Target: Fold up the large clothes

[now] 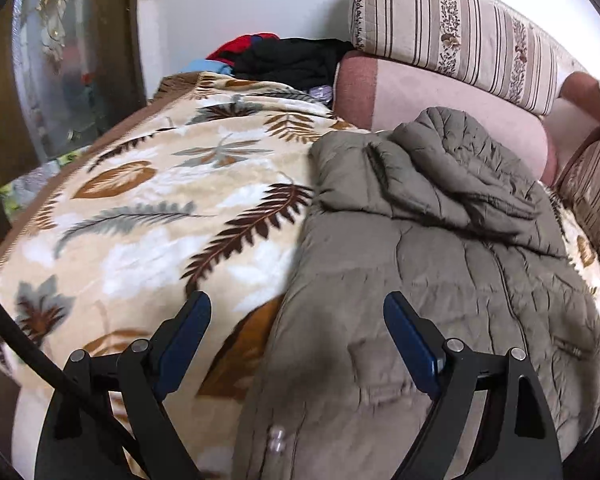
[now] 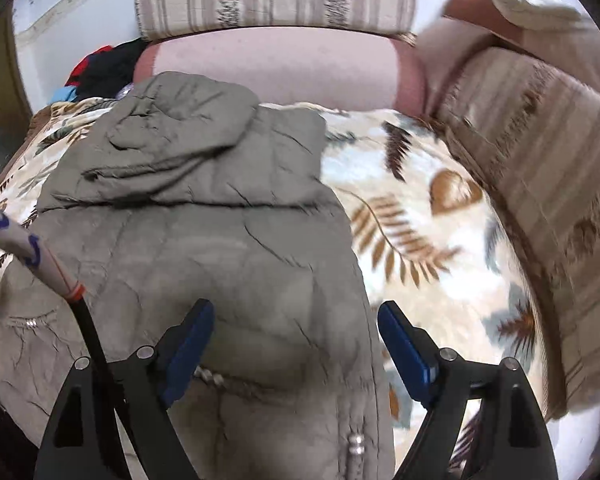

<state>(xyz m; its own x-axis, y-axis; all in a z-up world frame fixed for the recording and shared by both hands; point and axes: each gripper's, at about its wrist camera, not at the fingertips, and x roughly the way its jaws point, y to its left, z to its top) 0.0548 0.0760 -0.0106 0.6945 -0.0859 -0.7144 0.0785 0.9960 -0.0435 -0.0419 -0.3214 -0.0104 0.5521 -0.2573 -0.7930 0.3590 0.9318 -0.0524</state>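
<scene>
Covering the whole seat of the sofa, a plush blanket (image 1: 148,208) with brown and grey leaf prints is the biggest thing in both views. Behind it stand a pink bolster (image 1: 440,108) and a striped cushion (image 1: 452,36) with flower bands; a second striped cushion (image 2: 540,184) closes the right side, and it is blurred in the right wrist view. On the blanket lies the olive padded jacket (image 1: 420,248), folded into a long narrow shape, with its hood (image 2: 180,136) resting flat on the upper part near the bolster. Its lower end is cut off by the bottom edge of both pictures. In the far left corner sits a pile of clothes (image 1: 284,60), black, red and light blue; what pieces they are I cannot make out. No brand, label or writing can be read anywhere; small metal snaps (image 2: 354,442) on the jacket are too blurred to show any mark.

The left gripper (image 1: 298,336) hovers over the left edge of the jacket, its blue pads wide apart and holding nothing. The right gripper (image 2: 296,340) hangs over the right edge of the jacket, also wide apart and empty. A black cable (image 2: 96,344) with a white and orange sleeve crosses the left of the right wrist view.
</scene>
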